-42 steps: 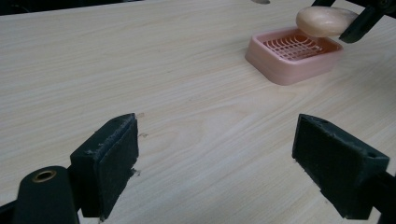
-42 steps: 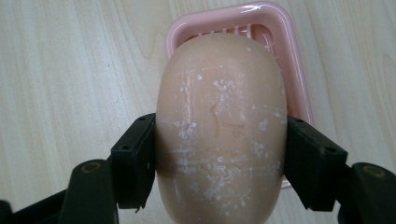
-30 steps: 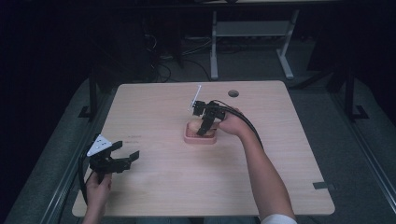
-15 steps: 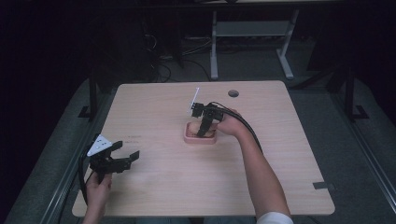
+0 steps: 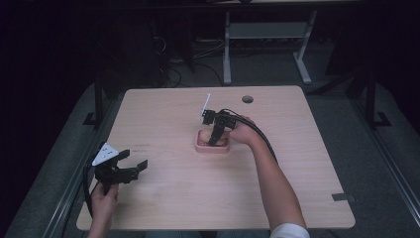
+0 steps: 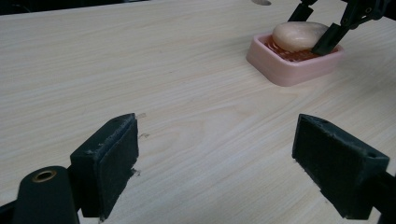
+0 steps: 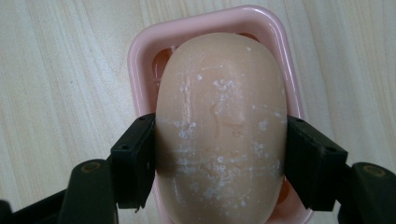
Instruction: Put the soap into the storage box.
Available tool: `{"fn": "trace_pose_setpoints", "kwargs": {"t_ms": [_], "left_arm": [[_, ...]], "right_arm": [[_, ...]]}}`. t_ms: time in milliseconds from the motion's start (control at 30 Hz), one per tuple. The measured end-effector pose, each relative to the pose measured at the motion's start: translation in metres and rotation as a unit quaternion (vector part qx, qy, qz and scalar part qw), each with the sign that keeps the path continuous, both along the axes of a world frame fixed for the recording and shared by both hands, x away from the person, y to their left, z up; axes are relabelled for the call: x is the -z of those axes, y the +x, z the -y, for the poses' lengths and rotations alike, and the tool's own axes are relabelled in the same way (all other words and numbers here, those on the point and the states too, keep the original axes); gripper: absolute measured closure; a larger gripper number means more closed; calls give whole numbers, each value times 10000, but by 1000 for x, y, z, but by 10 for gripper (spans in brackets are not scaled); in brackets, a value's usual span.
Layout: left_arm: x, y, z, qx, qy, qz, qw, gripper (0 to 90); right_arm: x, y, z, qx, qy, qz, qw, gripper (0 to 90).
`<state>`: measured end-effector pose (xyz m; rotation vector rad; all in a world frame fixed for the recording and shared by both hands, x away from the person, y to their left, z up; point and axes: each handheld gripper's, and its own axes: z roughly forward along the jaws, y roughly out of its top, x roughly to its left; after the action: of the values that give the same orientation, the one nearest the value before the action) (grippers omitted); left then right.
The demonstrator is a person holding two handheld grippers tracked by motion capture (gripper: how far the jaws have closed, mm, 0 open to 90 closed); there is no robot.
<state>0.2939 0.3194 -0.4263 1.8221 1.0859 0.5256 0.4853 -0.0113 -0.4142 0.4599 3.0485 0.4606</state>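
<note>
From the high view, the pink soap dish [image 5: 212, 144] sits near the middle of the table [image 5: 297, 163], well in from every edge, with bare wood all round it. The right gripper [image 5: 214, 140] reaches down into the dish from its right side. The left gripper [image 5: 132, 167] hangs over the near left corner, close to the table's left edge, well apart from the dish; a wide stretch of open tabletop lies between the two.

In the left gripper view, that gripper's jaws stand wide apart with nothing between them, only bare wood below. The dish [image 6: 293, 58] lies far off to the right, the soap [image 6: 299, 35] resting in it and the other gripper's jaws touching it.

In the right gripper view, the right gripper [image 7: 219, 154] has its jaws pressed against both long sides of the pale soap bar [image 7: 219, 135], which lies lengthwise inside the dish [image 7: 140, 51]. The dish rim shows round the far end of the bar, with open table to left and right.
</note>
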Motion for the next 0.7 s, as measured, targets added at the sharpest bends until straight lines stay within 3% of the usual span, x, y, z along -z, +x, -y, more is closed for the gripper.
{"fn": "trace_pose_setpoints", "kwargs": {"t_ms": [700], "left_arm": [[1, 1, 0, -24, -45, -42, 10000, 143]], "right_arm": [[4, 3, 3, 30, 4, -45, 10000, 317]]}}
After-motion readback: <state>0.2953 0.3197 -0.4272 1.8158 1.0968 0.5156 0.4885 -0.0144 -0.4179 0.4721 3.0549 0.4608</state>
